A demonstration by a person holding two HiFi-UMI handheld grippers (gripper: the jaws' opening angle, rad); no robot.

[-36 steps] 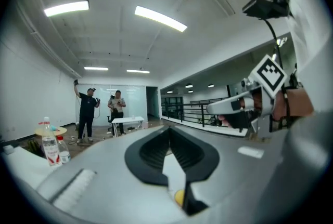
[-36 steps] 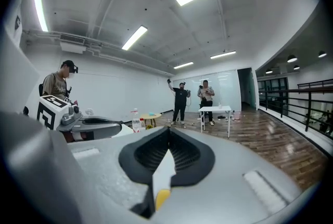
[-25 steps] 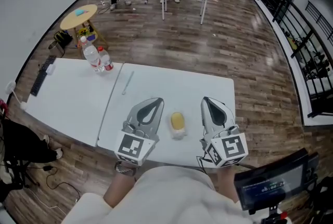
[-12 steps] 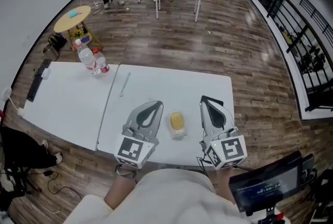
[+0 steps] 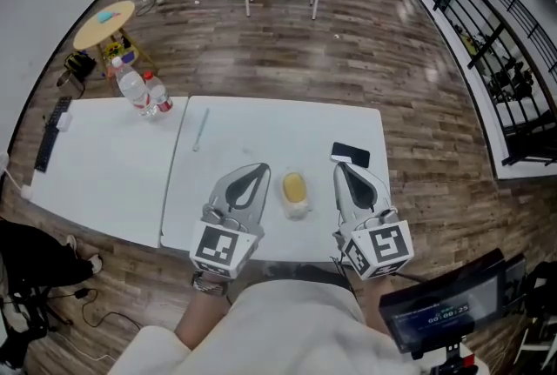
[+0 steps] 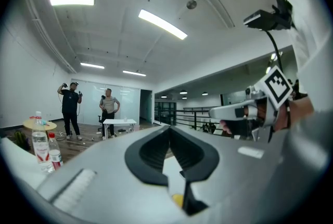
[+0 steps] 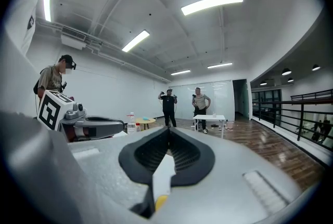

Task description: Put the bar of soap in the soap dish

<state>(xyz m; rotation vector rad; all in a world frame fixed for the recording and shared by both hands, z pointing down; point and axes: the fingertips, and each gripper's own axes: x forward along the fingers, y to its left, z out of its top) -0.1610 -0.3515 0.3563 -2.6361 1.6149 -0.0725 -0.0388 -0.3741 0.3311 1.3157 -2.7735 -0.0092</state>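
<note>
- Holding both tools level over the near edge of the white table [image 5: 278, 125], you have the left gripper [image 5: 256, 170] and right gripper [image 5: 343, 170] flanking the work. Probably a ready pose, so either one can go in.
- Both sets of jaws are closed together with nothing between them. Each gripper view shows the tips meeting.
- The yellow oval bar of soap [image 5: 295, 185] lies on the table between the two grippers, apart from both.
- The pale translucent piece touching the soap's near end looks like the soap dish [image 5: 299, 210]. You can't tell from here whether the bar partly rests in it, so I'd count the placement as not done.
- A flat black phone [image 5: 351, 155] sits just far of the right gripper's tip. Two clear plastic bottles [image 5: 144, 92] stand far left, well clear.
- Versus a second ago, the grippers, soap and dish keep the same layout and the jaws are unchanged. Your head view has shifted, so the phone, then hidden behind the right gripper, now shows whole.
</note>
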